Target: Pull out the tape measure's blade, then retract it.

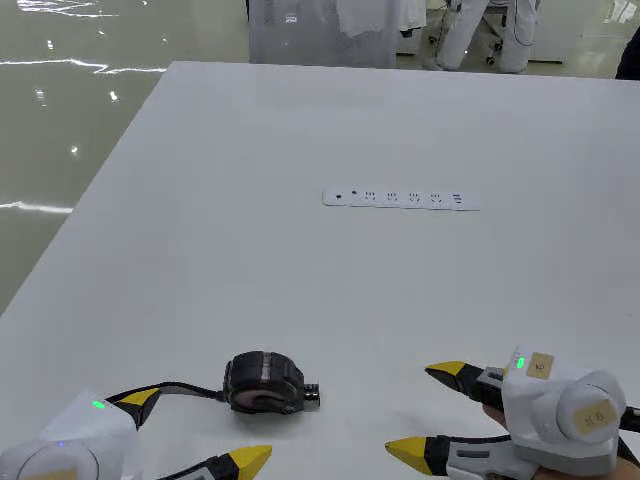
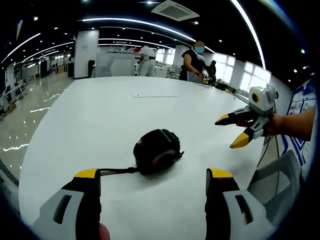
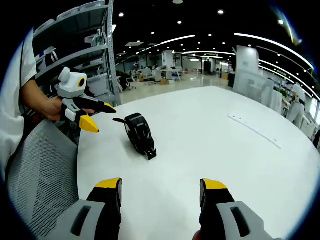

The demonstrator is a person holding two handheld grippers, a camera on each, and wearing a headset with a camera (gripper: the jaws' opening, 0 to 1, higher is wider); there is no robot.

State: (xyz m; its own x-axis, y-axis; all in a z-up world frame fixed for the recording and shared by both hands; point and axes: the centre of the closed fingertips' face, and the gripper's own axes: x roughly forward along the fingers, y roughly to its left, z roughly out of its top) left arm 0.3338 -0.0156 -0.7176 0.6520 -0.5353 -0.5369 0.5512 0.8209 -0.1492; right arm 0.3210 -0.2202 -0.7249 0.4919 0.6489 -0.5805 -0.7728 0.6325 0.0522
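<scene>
Now the black, rounded tape measure (image 1: pixel 265 383) lies on the white workbench top (image 1: pixel 300 130), with nothing gripping it. Its blade is inside the case, and only the small dark end hook (image 1: pixel 311 397) sticks out of the mouth, on the side of the tape measure that faces the right gripper. From the opposite side a thin black wrist strap (image 1: pixel 190 390) runs over the surface toward the left gripper.

The left gripper (image 1: pixel 195 428), white with black jaws and yellow tips, hangs just beside the tape measure, on the person's left of it. Its jaws stand wide apart and hold nothing. The strap reaches the yellow tip of one jaw, but I cannot tell whether it touches it. In the left gripper view the tape measure (image 2: pixel 156 150) sits just beyond the two tips, in line with the gap between them.

The right gripper (image 1: pixel 420 410), of the same make, is near the tape measure on the other side, a little farther from it than the left one. Its jaws are also spread and hold nothing, and the yellow tips point toward the tape measure.

Well beyond the tape measure, a long flat white power strip (image 1: pixel 400 198) lies on the same top.
</scene>
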